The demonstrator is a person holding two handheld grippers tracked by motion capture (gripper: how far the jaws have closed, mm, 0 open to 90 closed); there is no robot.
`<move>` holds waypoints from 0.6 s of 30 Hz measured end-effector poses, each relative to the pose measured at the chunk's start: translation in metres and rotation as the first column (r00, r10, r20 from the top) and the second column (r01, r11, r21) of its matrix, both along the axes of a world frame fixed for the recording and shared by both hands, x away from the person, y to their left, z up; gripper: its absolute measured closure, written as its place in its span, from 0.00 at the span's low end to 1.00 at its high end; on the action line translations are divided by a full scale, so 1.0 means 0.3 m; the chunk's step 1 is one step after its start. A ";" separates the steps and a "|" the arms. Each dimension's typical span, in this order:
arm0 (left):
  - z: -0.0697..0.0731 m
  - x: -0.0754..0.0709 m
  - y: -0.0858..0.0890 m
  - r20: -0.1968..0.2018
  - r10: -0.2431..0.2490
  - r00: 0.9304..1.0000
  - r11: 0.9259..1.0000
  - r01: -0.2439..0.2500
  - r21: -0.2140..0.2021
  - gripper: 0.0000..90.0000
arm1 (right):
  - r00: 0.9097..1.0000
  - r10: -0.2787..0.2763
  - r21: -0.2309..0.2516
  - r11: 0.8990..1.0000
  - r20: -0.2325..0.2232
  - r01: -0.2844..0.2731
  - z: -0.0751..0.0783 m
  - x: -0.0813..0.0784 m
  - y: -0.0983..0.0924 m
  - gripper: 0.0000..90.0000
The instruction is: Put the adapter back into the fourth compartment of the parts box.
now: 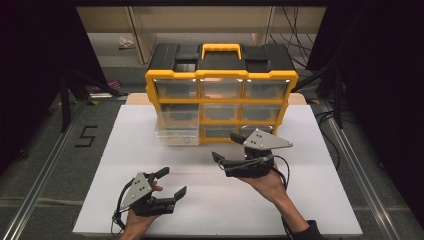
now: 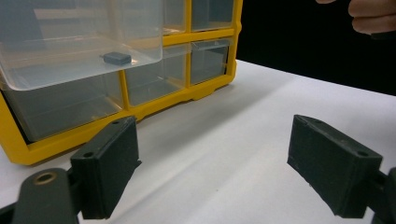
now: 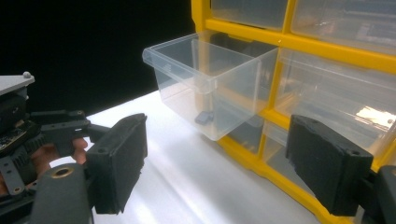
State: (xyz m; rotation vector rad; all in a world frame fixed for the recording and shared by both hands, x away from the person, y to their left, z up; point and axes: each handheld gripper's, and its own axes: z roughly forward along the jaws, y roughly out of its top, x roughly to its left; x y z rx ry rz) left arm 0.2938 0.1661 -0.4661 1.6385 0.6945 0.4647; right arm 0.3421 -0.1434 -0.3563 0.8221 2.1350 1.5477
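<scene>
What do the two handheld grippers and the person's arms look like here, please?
Both are black two-finger tools. The left gripper and right gripper each carry a grey three-cornered plate with small dark holes on top and trail a thin black cable. Their fingers are blocky, matt black pads with screw holes. A dark sleeve covers the right forearm.

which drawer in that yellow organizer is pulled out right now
The clear plastic drawer in the left column, middle row of the yellow and black organizer. It juts forward over the white table with a small dark block inside; the other drawers sit flush.
</scene>
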 end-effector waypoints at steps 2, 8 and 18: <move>0.000 0.000 0.000 0.000 0.000 1.000 1.000 0.000 0.000 0.18 | 1.000 0.001 -0.002 1.000 -0.001 -0.001 -0.003 -0.001 0.000 0.24; 0.000 0.000 -0.001 0.001 -0.002 1.000 1.000 0.002 0.002 0.18 | 1.000 0.002 -0.002 1.000 -0.004 -0.002 -0.021 -0.009 -0.005 0.24; -0.001 0.004 -0.004 -0.003 0.002 1.000 1.000 -0.002 0.007 0.18 | 1.000 -0.005 0.019 1.000 -0.003 0.005 -0.050 -0.022 -0.036 0.24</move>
